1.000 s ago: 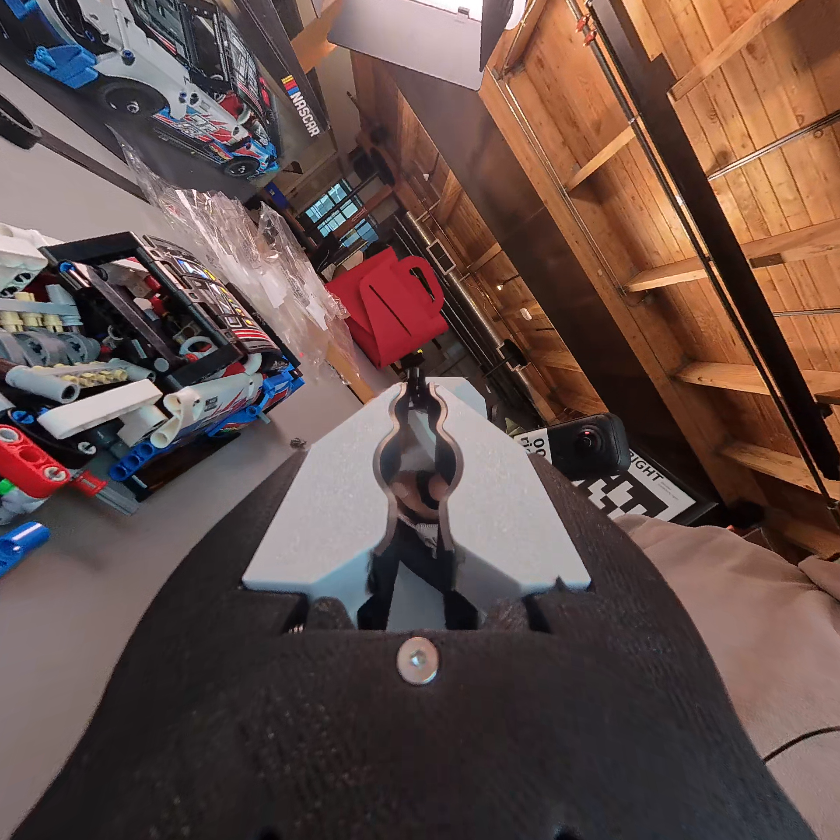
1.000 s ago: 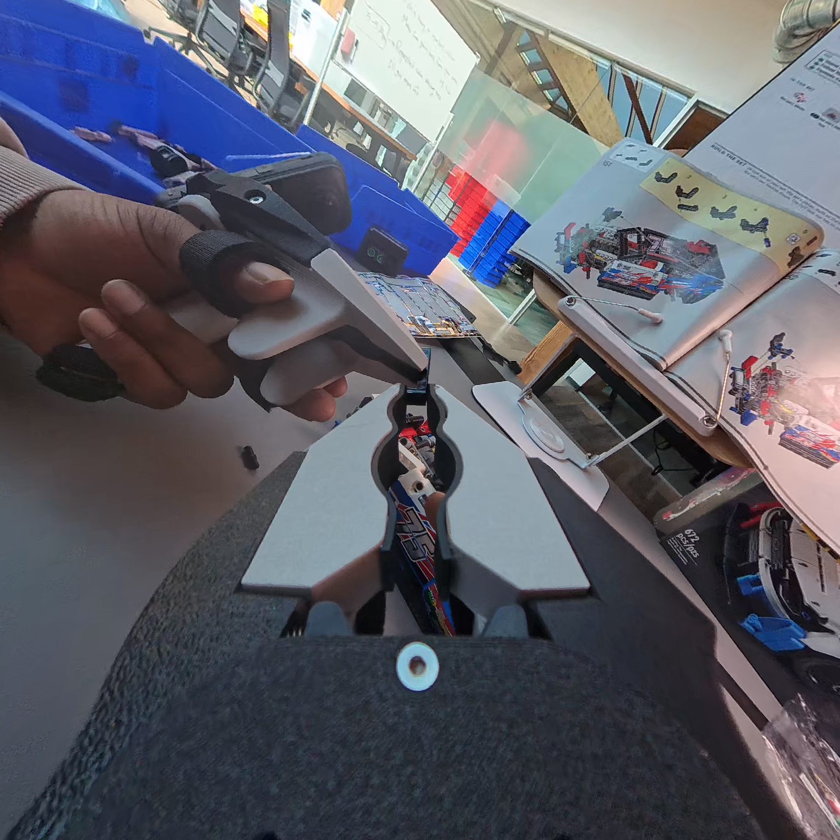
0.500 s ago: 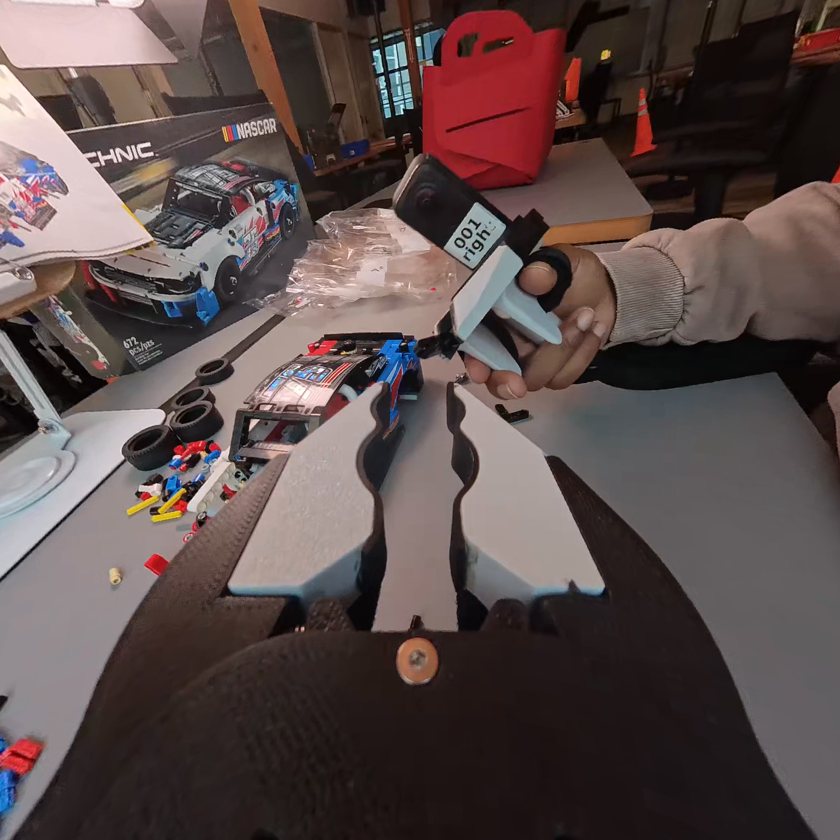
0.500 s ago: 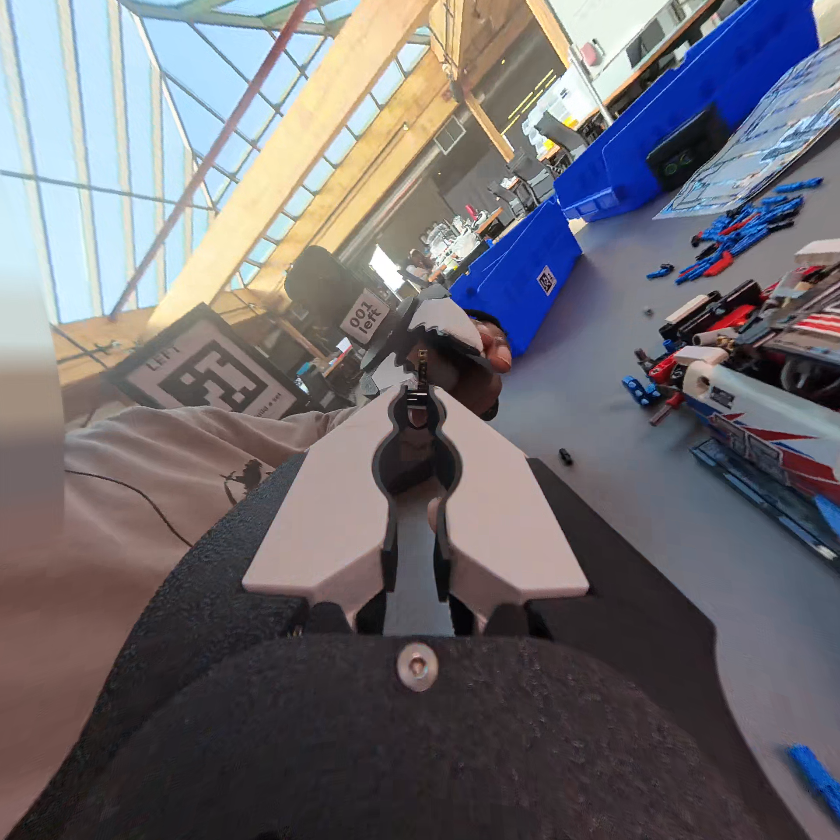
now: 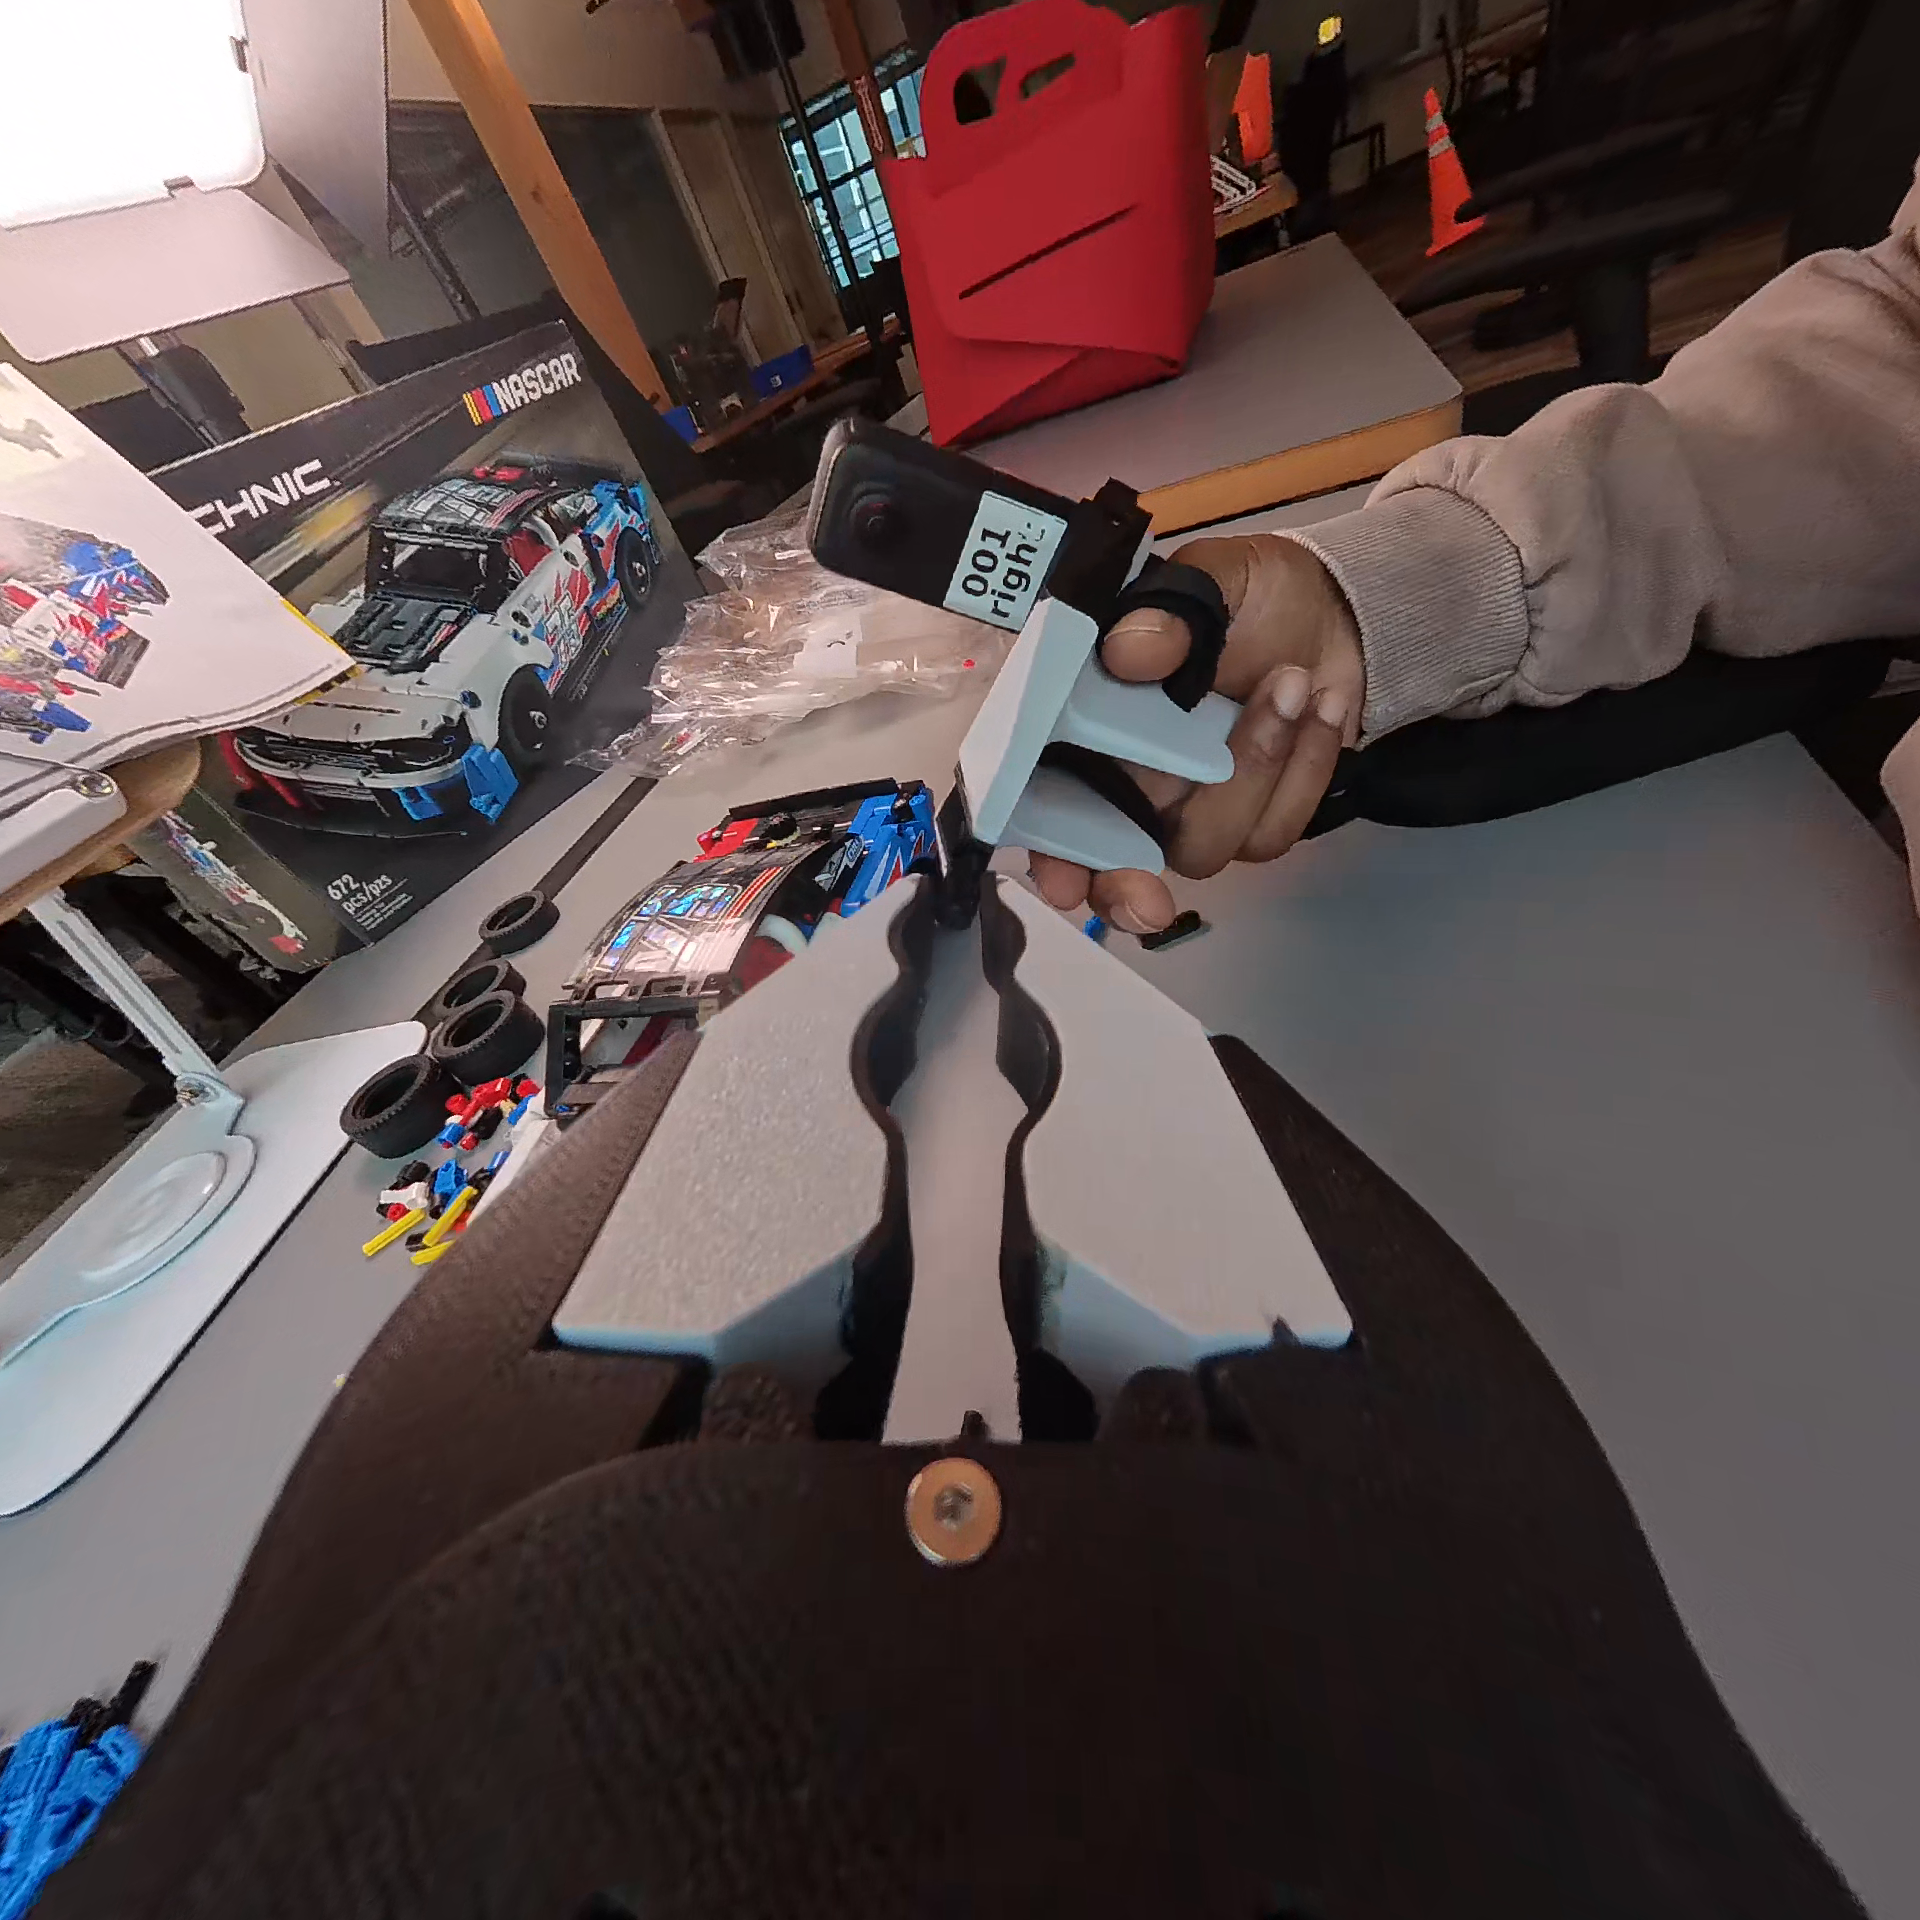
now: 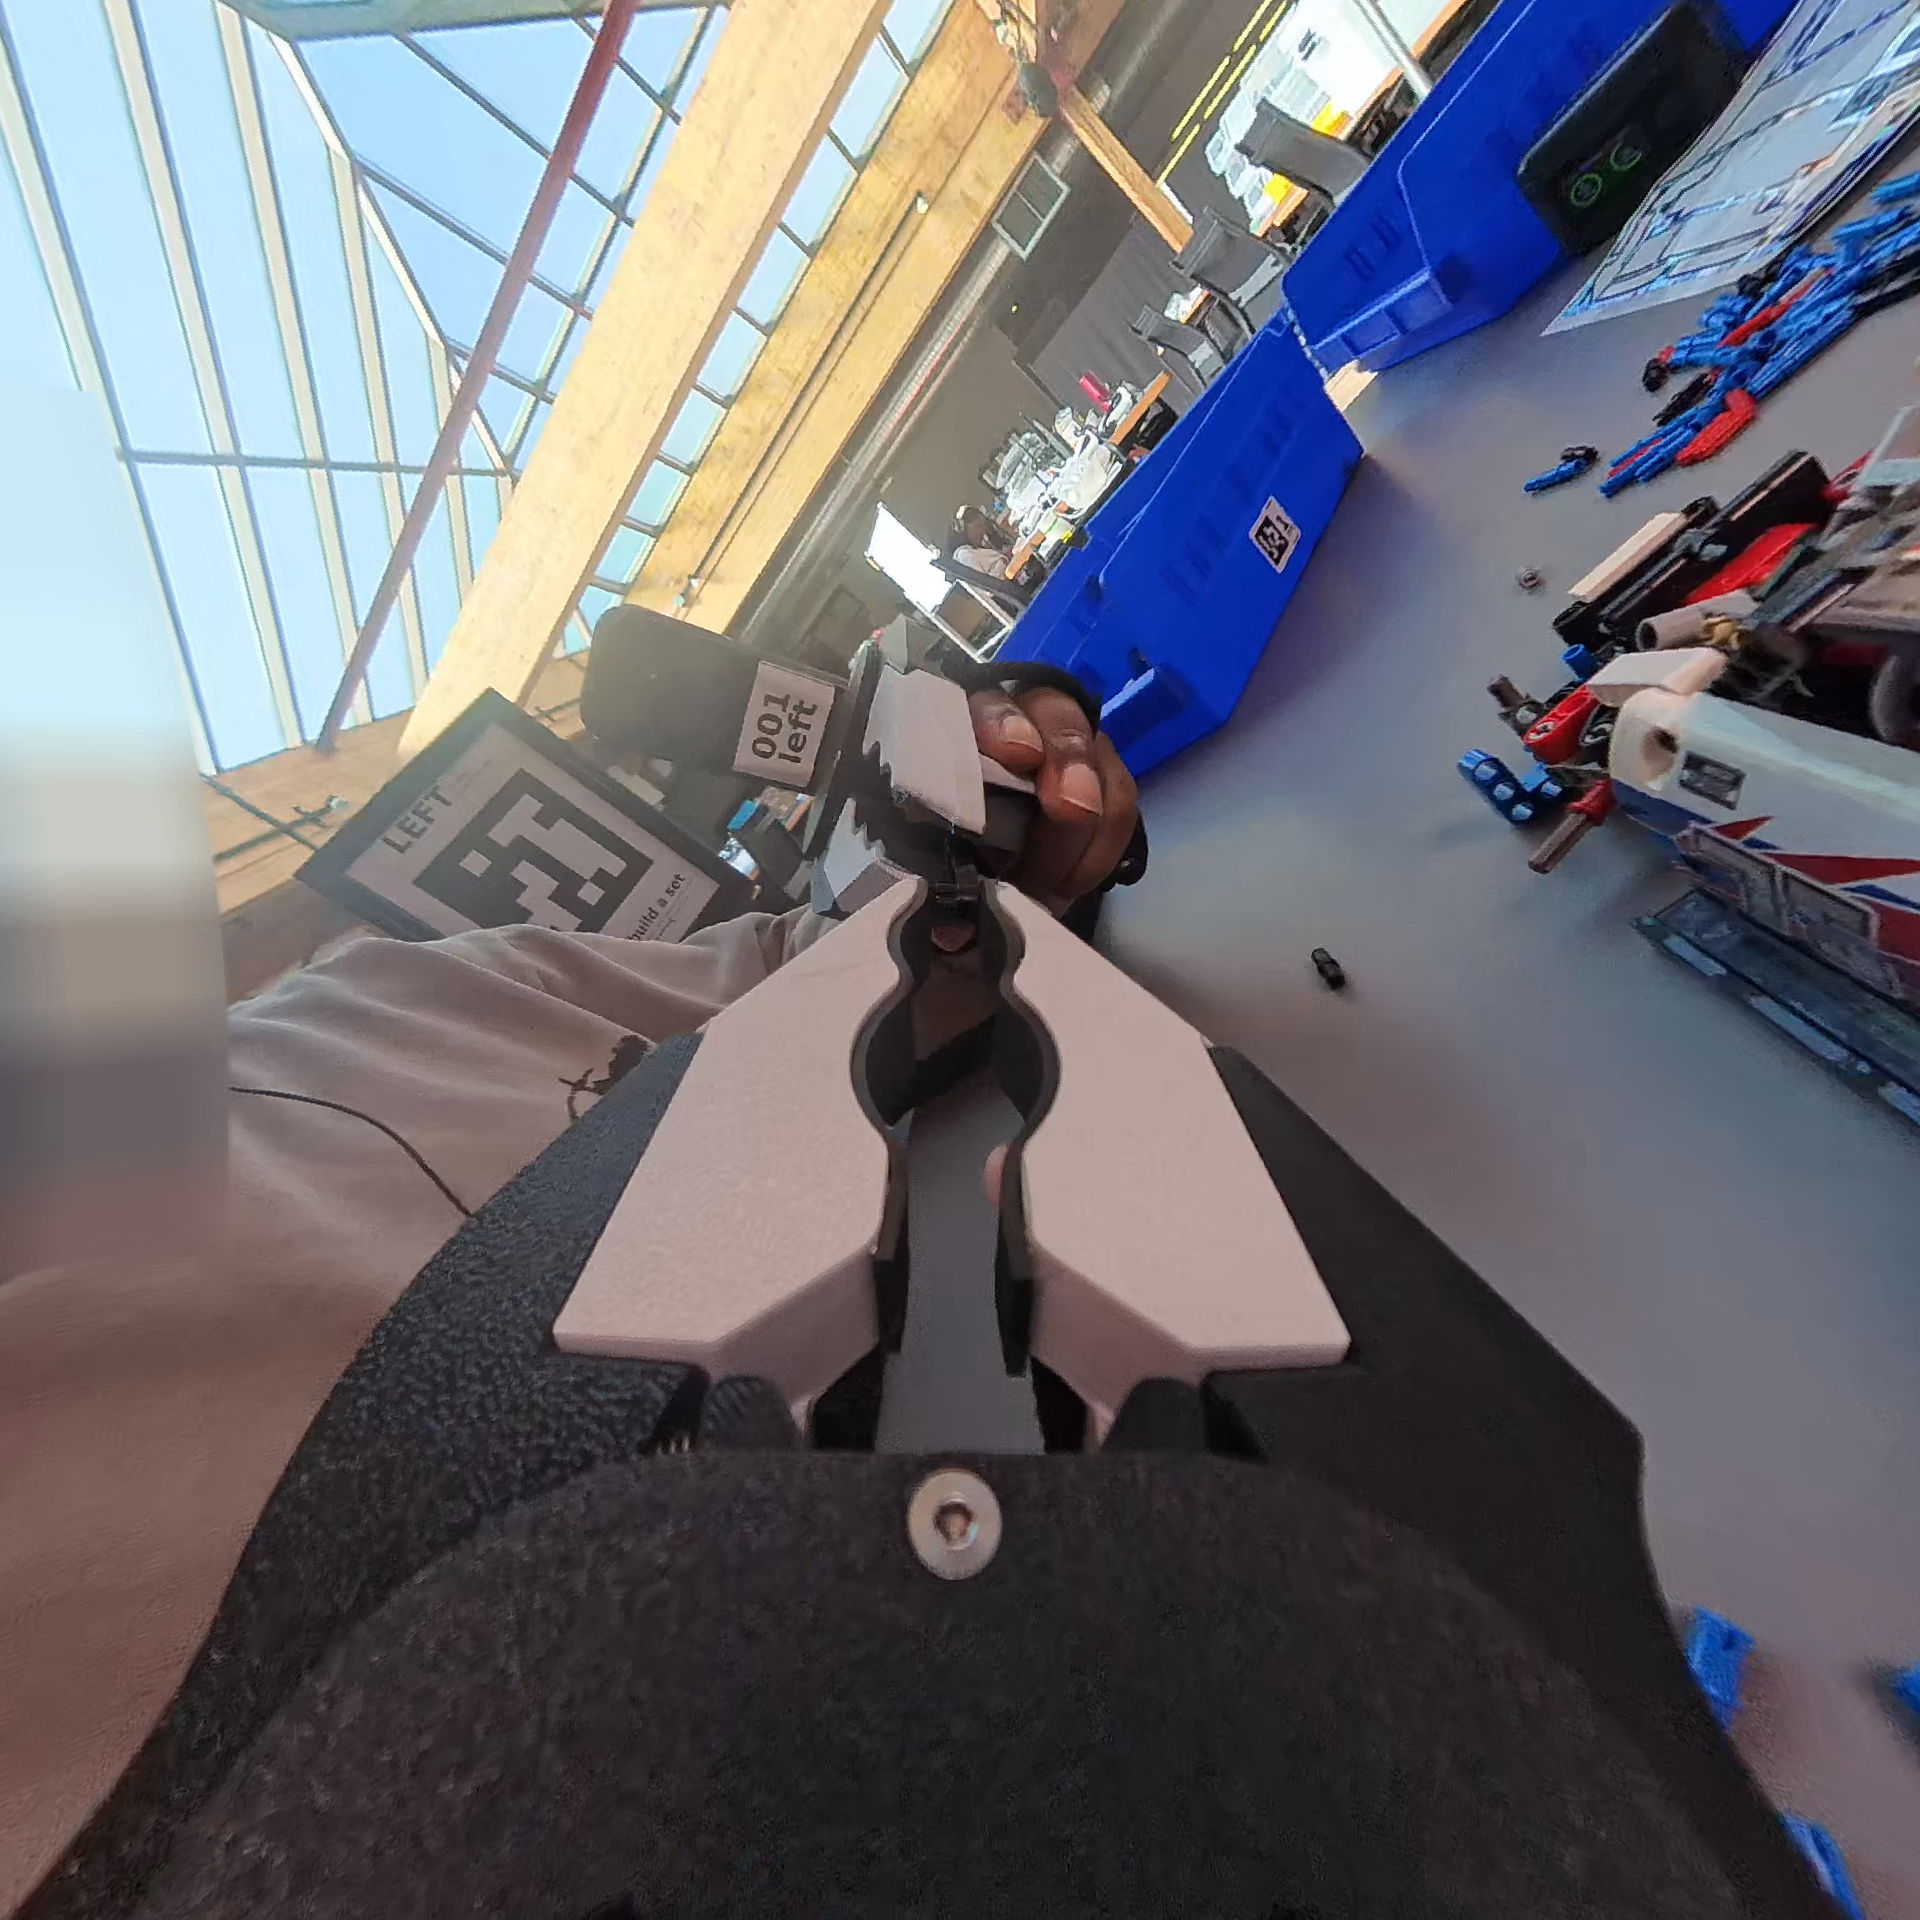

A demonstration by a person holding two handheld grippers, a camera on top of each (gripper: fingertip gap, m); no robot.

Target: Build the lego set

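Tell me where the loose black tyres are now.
In the left wrist view, the black tyres lie on the grey table, left of the lego car.

Both views bulge with wide-angle distortion: straight edges bow toward the borders. The left wrist view is evenly lit indoors, with a blown-out white light panel [image 5: 114, 94] glaring in the upper left corner. The grey table [image 5: 1558, 1091] shows only soft, faint shadows. Motion blur smears the lower corners, including the blue pieces [image 5: 52, 1787]. The right wrist view is brighter, with daylight from a glass skylight [image 6: 208, 260] overhead. A smeared patch blurs its left edge, and the blue pieces [image 6: 1714, 1673] at the lower right are out of focus.
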